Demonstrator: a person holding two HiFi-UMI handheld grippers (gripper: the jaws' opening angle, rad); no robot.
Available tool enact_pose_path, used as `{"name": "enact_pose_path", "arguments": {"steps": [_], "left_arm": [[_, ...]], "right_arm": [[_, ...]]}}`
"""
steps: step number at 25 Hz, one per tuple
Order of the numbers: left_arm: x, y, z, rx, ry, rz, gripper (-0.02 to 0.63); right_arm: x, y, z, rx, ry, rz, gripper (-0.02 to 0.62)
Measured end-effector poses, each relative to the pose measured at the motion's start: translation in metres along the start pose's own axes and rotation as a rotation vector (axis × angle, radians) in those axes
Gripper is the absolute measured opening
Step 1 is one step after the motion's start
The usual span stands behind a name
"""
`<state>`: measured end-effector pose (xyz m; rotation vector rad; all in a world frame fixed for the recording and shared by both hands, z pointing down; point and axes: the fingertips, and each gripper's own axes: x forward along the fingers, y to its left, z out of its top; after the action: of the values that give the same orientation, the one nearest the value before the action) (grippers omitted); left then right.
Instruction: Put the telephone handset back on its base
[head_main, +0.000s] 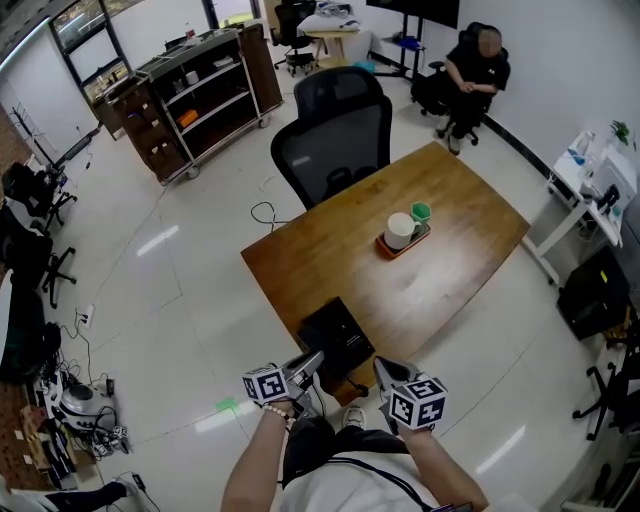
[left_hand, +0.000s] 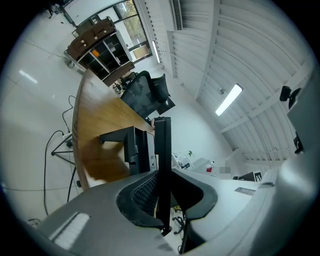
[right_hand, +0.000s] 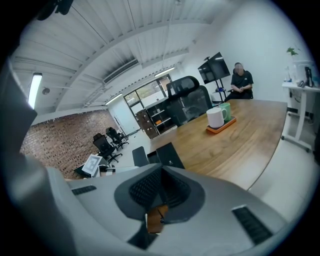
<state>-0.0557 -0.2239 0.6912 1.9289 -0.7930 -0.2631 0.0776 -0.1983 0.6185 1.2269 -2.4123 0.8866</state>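
Note:
The black telephone base (head_main: 338, 338) sits at the near edge of the wooden desk (head_main: 450, 200). Just to its left and slightly nearer me, my left gripper (head_main: 311, 363) is shut on a narrow black piece (left_hand: 162, 150) that stands edge-on between the jaws, apparently the handset. In the left gripper view the base (left_hand: 131, 147) lies just beyond the held piece. To the right of the base my right gripper (head_main: 383, 369) hovers at the desk edge, jaws shut and holding nothing. The right gripper view shows the base (right_hand: 169, 155) ahead on the desk.
An orange tray with a white mug (head_main: 401, 230) and a green cup stands mid-desk. A black office chair (head_main: 335, 140) is at the far side. A person (head_main: 475, 75) sits at the back right. A cable (head_main: 265, 213) lies on the floor at left.

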Motion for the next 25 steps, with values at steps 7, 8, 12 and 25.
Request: {"name": "enact_pose_path", "arguments": {"steps": [7, 8, 12, 25], "left_arm": [[0.011, 0.013, 0.003, -0.023, 0.027, -0.033, 0.075], [0.011, 0.016, 0.003, -0.03, 0.025, -0.034, 0.075], [0.017, 0.024, 0.001, -0.066, 0.021, -0.044, 0.075], [0.033, 0.034, -0.002, -0.063, 0.063, -0.039, 0.075]], "right_arm": [[0.006, -0.007, 0.001, 0.018, 0.001, -0.034, 0.002], [0.007, -0.008, 0.001, 0.02, 0.001, -0.037, 0.002], [0.008, -0.012, 0.002, 0.019, 0.002, -0.048, 0.002], [0.004, -0.025, 0.003, 0.033, 0.009, -0.068, 0.002]]}}
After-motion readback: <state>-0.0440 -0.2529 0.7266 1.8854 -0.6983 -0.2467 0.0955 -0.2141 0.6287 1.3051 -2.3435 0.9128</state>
